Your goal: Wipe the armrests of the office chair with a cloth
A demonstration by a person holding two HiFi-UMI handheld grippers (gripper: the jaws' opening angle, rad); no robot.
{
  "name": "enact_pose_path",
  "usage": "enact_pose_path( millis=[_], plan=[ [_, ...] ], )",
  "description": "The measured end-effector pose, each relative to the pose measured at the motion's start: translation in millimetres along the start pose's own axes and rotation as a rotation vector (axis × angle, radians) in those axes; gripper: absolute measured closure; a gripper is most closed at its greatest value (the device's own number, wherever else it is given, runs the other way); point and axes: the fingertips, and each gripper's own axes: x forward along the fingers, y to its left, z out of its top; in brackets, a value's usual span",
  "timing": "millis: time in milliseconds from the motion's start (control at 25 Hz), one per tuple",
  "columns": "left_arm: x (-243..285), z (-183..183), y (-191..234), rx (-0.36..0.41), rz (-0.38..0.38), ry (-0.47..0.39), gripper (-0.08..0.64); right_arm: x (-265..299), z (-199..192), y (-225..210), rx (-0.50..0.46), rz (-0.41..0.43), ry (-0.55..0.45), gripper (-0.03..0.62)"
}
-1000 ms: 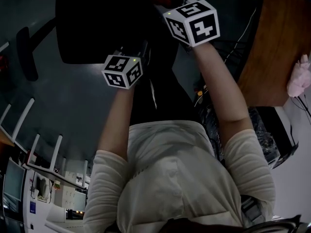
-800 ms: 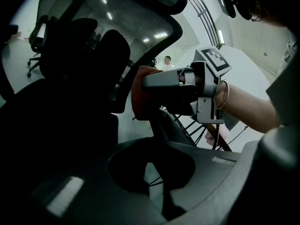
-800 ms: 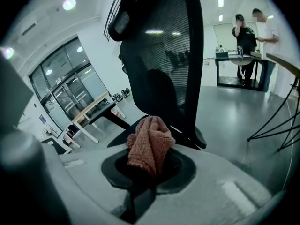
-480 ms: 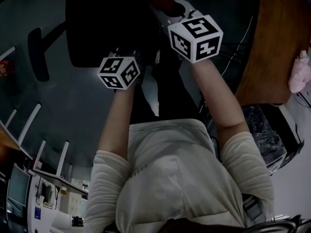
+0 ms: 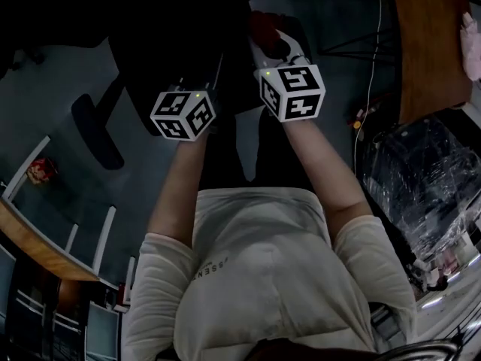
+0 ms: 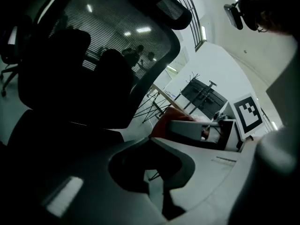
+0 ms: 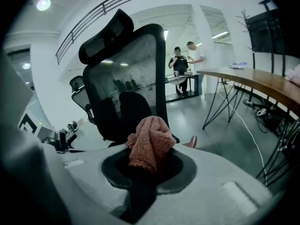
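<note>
1. Landmark: a black, mesh-backed office chair (image 7: 126, 78) stands upright on a grey floor (image 7: 220, 125). A headrest (image 7: 105, 34) sits on top of its back.
2. Right gripper (image 7: 144, 168): the jaws are clenched on a pink-red cloth (image 7: 149, 142). The cloth bunches up above the jaws and is held in front of the chair's back. No contact between cloth and chair can be made out.
3. Left gripper (image 6: 153, 189): the jaws stand a little apart with nothing between them. This gripper is close in at the chair's seat and looks up along the mesh back.
4. From above, the two grippers are side by side at the near edge of the chair's seat, each carried on a bare forearm. The cloth shows at the seat's edge on the right gripper's side.
5. One armrest (image 5: 98, 132) is visible on the side of the chair away from the cloth. It is clear of both grippers, and the cloth is not on it.
6. A wooden worktop (image 7: 253, 81) on thin metal legs stands to the chair's side, beyond the right gripper. A pink item (image 7: 295, 74) lies on it, cut off by the frame edge.
7. Two people (image 7: 183, 60) stand well behind the chair.
</note>
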Motion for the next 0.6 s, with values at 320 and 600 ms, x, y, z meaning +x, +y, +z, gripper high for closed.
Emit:
enact_pose_path(
  millis=[320, 600],
  plan=[
    [-24, -11, 26, 0.02, -0.087, 0.081, 0.545, 20, -28, 13, 0.223, -0.129, -0.017, 0.543],
    [-21, -25, 32, 0.014, -0.13, 0.124, 0.545, 23, -42, -32, 0.363, -0.341, -0.043, 0.543]
  ],
)
